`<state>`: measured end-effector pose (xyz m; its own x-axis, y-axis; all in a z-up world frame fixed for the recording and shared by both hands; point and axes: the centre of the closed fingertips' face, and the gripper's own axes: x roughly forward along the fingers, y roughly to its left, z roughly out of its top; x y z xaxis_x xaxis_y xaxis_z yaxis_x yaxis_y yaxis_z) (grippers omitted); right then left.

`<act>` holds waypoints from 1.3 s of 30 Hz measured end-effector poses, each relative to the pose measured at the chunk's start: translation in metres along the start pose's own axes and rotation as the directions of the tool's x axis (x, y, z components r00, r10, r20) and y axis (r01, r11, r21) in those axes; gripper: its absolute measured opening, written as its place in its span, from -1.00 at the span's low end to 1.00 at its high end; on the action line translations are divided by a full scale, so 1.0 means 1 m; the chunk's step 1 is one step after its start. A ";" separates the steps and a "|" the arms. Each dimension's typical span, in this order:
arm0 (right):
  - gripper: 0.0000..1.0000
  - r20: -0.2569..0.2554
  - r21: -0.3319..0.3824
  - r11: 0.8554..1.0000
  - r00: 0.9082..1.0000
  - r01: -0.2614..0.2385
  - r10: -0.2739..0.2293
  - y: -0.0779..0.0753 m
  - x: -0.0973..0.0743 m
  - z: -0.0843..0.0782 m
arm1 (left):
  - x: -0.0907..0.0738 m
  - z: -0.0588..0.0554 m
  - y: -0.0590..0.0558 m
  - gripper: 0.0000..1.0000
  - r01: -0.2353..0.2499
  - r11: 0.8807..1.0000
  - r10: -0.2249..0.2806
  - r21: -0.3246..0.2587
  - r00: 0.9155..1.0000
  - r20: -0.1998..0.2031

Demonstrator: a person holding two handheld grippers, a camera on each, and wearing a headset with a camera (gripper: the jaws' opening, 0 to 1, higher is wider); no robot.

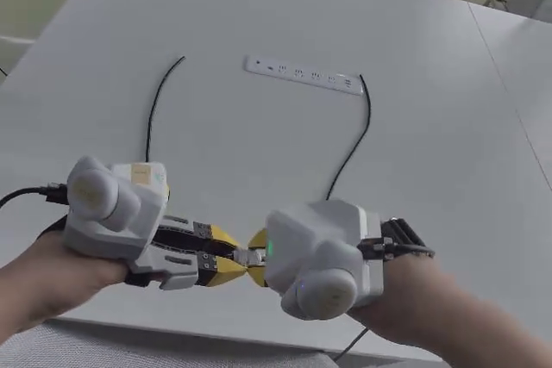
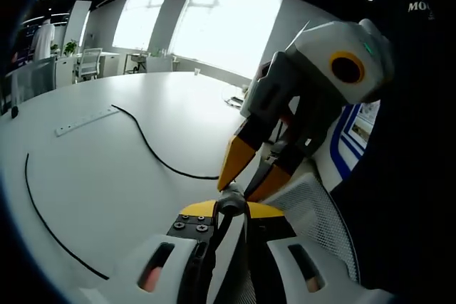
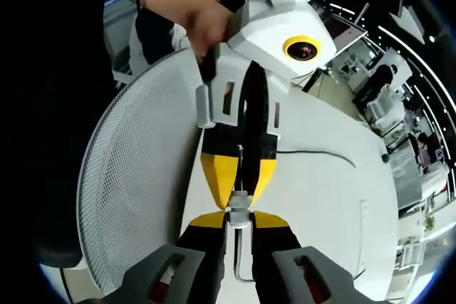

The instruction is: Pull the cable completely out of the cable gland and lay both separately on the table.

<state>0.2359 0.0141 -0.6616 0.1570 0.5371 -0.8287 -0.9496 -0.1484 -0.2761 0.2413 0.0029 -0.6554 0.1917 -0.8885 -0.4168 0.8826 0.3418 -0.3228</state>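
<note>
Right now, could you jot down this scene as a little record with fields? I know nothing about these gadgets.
setting: white table, a person holding one tool per hand
left claw: yellow-tipped, shut on small grey cable gland
right claw: yellow-tipped, shut on the same gland from the opposite side
on table: long white plastic power strip with black cord; thin black cable running toward the claws, near end hidden
task state: gland not yet on the table
</note>
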 end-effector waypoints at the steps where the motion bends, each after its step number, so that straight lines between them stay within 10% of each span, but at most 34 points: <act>1: -0.86 0.000 0.000 1.000 1.000 0.002 -0.002 0.001 0.000 0.000 | 0.000 -0.001 -0.001 -0.71 0.001 1.000 -0.001 -0.001 1.000 -0.006; 15: -0.55 0.065 0.105 0.994 0.998 -0.018 0.012 -0.011 -0.005 0.001 | -0.006 0.000 -0.001 -0.70 -0.018 0.997 0.019 0.081 1.000 -0.007; 20: -0.52 0.162 0.218 0.966 0.981 -0.142 0.107 -0.020 -0.012 0.005 | -0.008 -0.003 0.000 -0.70 -0.047 0.981 0.049 0.187 0.999 -0.004; 27: -0.60 0.293 0.355 0.798 0.869 -0.486 0.399 -0.014 -0.019 0.007 | -0.006 -0.005 -0.004 -0.70 -0.047 0.962 0.062 0.269 0.997 -0.048; 31: -0.51 0.304 0.364 0.698 0.787 -0.617 0.537 -0.004 -0.014 0.002 | -0.006 -0.002 -0.006 -0.70 -0.046 0.954 0.063 0.297 0.997 -0.047; 35: -0.46 0.369 0.391 0.552 0.675 -0.736 0.639 0.001 -0.014 0.007 | -0.005 -0.005 -0.009 -0.70 -0.022 0.932 0.056 0.362 0.995 -0.085; 37: -0.46 0.359 0.384 0.575 0.691 -0.722 0.628 -0.005 -0.005 0.005 | -0.003 -0.006 -0.009 -0.70 -0.013 0.926 0.054 0.378 0.994 -0.097; 39: -0.45 0.341 0.383 0.516 0.637 -0.766 0.692 0.005 -0.007 0.002 | -0.003 -0.007 -0.010 -0.70 -0.006 0.922 0.050 0.388 0.994 -0.102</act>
<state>0.2298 0.0111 -0.6562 -0.6494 0.5222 -0.5528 -0.7143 -0.1696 0.6789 0.2291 0.0043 -0.6565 0.1905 -0.8346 -0.5169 0.9788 0.2021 0.0344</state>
